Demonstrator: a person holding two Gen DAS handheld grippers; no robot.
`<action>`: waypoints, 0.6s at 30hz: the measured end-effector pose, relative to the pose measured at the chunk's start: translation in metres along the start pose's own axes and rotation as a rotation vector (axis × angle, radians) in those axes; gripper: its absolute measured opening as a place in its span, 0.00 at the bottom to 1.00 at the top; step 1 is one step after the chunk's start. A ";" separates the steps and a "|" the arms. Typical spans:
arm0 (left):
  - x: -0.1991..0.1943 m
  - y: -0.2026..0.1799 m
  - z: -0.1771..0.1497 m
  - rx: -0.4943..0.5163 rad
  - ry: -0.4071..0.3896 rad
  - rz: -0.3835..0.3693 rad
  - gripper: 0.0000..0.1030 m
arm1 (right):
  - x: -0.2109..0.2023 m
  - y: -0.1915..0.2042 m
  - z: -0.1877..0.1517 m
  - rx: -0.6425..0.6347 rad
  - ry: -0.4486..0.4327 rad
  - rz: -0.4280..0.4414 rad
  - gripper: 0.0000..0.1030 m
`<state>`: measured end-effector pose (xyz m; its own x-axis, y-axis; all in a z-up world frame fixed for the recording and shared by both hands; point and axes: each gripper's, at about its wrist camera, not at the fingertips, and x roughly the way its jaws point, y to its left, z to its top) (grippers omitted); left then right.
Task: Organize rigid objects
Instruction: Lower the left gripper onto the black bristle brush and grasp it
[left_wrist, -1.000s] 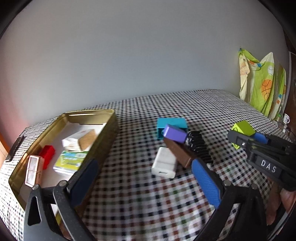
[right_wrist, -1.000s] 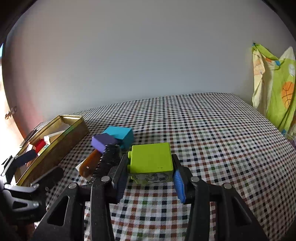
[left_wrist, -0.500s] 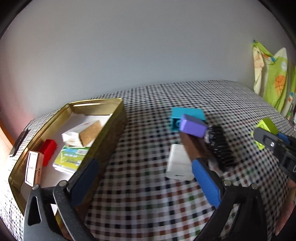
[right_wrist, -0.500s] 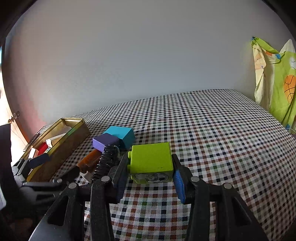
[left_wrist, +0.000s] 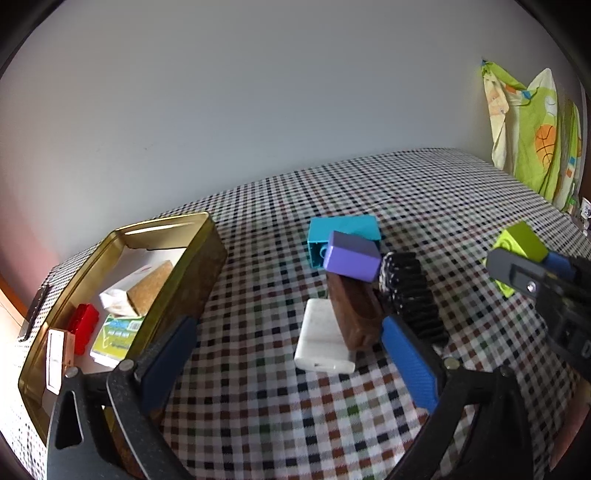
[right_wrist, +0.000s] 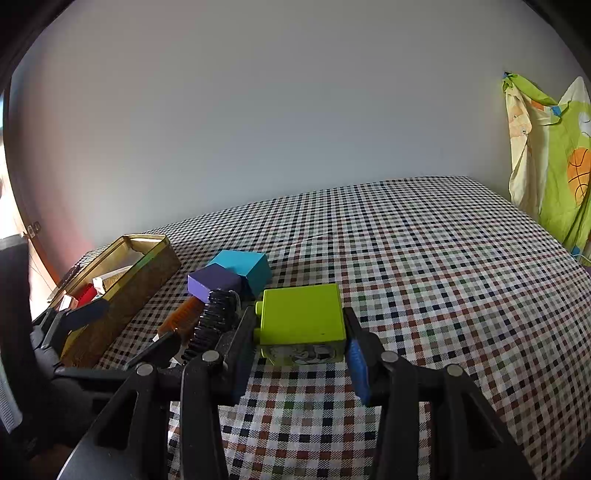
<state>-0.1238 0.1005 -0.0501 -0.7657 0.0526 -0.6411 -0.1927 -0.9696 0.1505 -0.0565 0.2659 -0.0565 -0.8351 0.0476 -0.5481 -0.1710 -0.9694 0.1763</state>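
1. Tin (left_wrist: 201, 254) sits far left of my right gripper (right_wrist: 301, 350), whose pads clamp the green block (right_wrist: 301, 314) flat-sided.
2. Left gripper (left_wrist: 288, 354) hangs wide open, holding nothing, nearer the tin.
3. White case (left_wrist: 323, 341) lies just ahead of it, long axis pointing away.

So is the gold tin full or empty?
Partly full. The gold tin has no lid on, with a red block and small packets inside, plus bare floor.
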 end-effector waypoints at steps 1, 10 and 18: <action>0.002 -0.001 0.001 0.001 0.006 -0.006 0.98 | 0.000 0.000 0.000 0.001 0.001 0.000 0.45; 0.007 -0.006 0.004 0.020 0.021 -0.025 0.97 | 0.002 -0.002 0.001 0.007 0.007 0.003 0.45; 0.012 -0.007 0.009 0.010 0.044 -0.038 0.96 | 0.003 -0.003 0.001 0.005 0.013 -0.005 0.45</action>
<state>-0.1371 0.1099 -0.0517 -0.7299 0.0785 -0.6791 -0.2276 -0.9646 0.1332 -0.0587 0.2691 -0.0576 -0.8273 0.0492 -0.5596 -0.1777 -0.9679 0.1777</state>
